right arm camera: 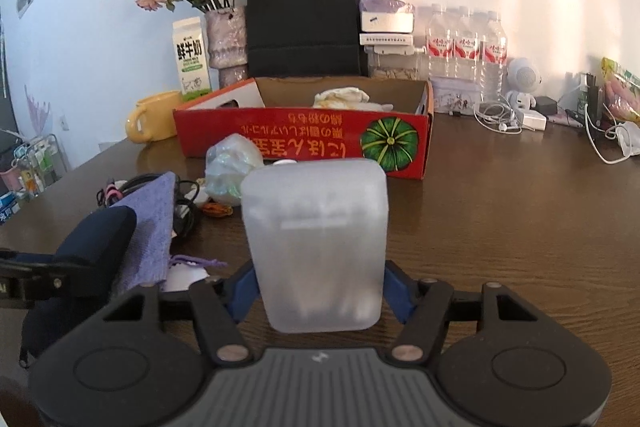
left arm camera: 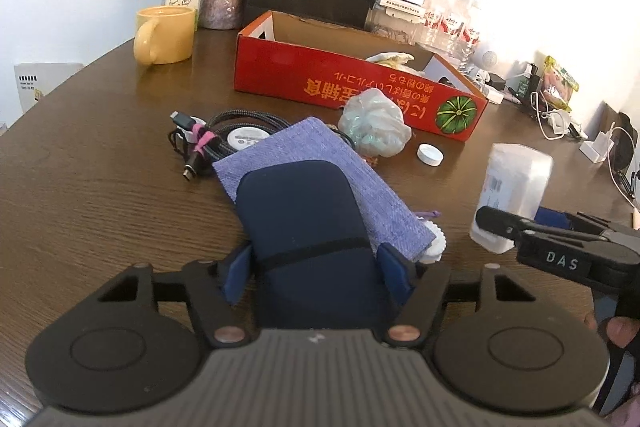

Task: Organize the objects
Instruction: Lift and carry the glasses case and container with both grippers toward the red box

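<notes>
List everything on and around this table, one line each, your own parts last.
navy case: 1, dark blue, between left tongs' pads
frosted box: 1, translucent white, between right tongs' pads
purple pouch: 1, lilac, under the case
cable bundle: 1, black, left of pouch
crumpled bag: 1, clear, before carton
bottle cap: 1, white, on table
red carton: 1, open, mid-table
mug: 1, yellow, left of the carton
milk carton: 1, white
vase: 1, purple, dried roses
paper bag: 1, black
water bottles: several, clear
left tongs: black
right tongs: black
</notes>
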Demonstrator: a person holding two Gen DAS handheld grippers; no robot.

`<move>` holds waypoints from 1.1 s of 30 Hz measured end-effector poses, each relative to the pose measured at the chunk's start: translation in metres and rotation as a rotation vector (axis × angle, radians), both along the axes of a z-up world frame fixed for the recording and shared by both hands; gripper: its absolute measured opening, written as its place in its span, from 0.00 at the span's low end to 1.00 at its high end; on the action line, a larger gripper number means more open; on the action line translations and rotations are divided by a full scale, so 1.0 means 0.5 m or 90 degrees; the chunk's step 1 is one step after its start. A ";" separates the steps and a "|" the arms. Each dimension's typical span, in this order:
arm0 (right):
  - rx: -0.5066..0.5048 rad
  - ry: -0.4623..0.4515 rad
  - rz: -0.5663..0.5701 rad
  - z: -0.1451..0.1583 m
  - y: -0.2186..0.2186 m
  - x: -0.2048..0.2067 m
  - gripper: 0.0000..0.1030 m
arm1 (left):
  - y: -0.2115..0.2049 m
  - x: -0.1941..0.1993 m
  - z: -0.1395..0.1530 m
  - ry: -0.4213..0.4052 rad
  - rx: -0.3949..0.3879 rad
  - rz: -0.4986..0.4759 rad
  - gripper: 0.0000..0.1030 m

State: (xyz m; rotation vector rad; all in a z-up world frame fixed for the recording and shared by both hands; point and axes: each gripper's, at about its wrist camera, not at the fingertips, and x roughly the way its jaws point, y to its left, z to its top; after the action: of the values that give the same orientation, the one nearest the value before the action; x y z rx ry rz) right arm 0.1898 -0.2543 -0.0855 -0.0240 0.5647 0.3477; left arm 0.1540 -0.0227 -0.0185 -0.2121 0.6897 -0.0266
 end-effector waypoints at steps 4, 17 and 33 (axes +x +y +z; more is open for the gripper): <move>0.013 -0.009 0.005 0.005 -0.003 -0.002 0.61 | 0.007 -0.016 0.015 -0.029 0.015 -0.007 0.64; 0.043 -0.044 0.019 0.029 0.007 -0.010 0.61 | 0.026 -0.026 0.070 -0.089 0.038 -0.020 0.65; 0.061 -0.082 0.032 0.079 0.025 0.016 0.61 | 0.031 0.046 0.112 -0.111 0.029 -0.050 0.65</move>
State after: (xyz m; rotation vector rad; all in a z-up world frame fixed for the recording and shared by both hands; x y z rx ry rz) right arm 0.1977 -0.2417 -0.0458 0.0317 0.4200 0.4188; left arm 0.1768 -0.0073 0.0377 -0.1367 0.5246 -0.1038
